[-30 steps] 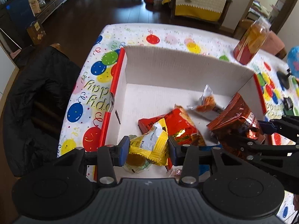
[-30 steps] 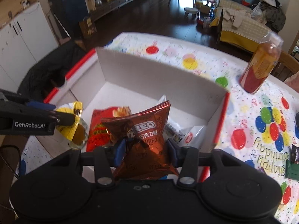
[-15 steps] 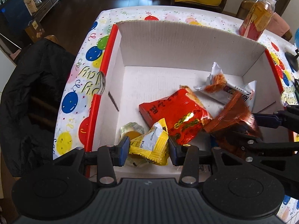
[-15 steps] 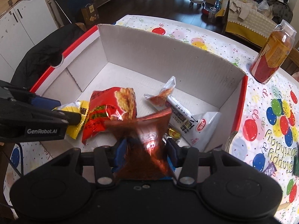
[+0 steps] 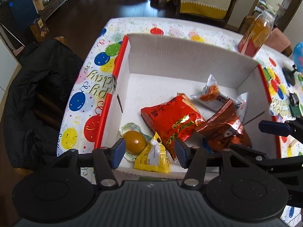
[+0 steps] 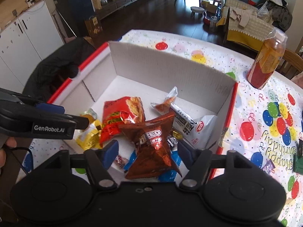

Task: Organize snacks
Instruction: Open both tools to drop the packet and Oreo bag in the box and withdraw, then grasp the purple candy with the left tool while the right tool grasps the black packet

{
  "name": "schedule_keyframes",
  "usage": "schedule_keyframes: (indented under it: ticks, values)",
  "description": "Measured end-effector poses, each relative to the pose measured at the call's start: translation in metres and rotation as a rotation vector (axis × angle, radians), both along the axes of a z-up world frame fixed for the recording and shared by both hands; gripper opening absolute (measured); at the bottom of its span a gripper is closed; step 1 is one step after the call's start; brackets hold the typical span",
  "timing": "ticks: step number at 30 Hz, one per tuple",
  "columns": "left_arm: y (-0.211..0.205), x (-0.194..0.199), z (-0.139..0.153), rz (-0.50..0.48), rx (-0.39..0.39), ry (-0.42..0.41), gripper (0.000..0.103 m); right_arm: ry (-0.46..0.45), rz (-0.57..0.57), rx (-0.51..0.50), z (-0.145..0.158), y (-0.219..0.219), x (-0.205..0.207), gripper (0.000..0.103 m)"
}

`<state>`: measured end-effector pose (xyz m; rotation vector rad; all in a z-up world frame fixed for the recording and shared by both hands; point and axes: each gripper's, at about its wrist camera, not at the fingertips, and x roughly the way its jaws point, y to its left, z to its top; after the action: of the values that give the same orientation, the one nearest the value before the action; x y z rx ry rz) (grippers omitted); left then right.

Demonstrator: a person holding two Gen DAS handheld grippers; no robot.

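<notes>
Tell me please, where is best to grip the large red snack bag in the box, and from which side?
Probably the red snack bag by its crimped near edge, coming from above on the left: that edge lies flat and uncovered, while the Oreo bag crowds its right side.
</notes>
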<state>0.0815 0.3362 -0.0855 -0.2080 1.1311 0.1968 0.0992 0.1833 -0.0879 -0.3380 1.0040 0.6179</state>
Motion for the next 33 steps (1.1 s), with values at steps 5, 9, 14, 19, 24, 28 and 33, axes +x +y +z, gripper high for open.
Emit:
schedule_keyframes:
  ticks: [5,9,14,19,24,28,33]
  values:
    - [-0.006,-0.014,0.020,-0.010,0.009,-0.052,0.056,-0.035,0.007,0.031,0.020,-0.010,-0.014,0.081]
    - [-0.014,-0.024,0.035,-0.018,0.029,-0.090,0.056,-0.063,0.009,0.036,0.034,-0.020,-0.025,0.081]
    - [-0.028,-0.034,0.052,-0.044,0.044,-0.136,0.060,-0.085,-0.016,0.055,0.047,-0.042,-0.035,0.081]
    - [-0.050,-0.037,0.067,-0.082,0.041,-0.172,0.065,-0.107,-0.045,0.067,0.058,-0.066,-0.041,0.085]
    - [-0.080,-0.033,0.074,-0.118,0.041,-0.194,0.072,-0.122,-0.076,0.097,0.068,-0.095,-0.040,0.094]
    - [-0.107,-0.027,0.075,-0.146,0.035,-0.201,0.080,-0.131,-0.108,0.110,0.071,-0.125,-0.039,0.103]
    - [-0.148,-0.016,0.074,-0.197,0.012,-0.209,0.087,-0.118,-0.175,0.127,0.068,-0.173,-0.029,0.103]
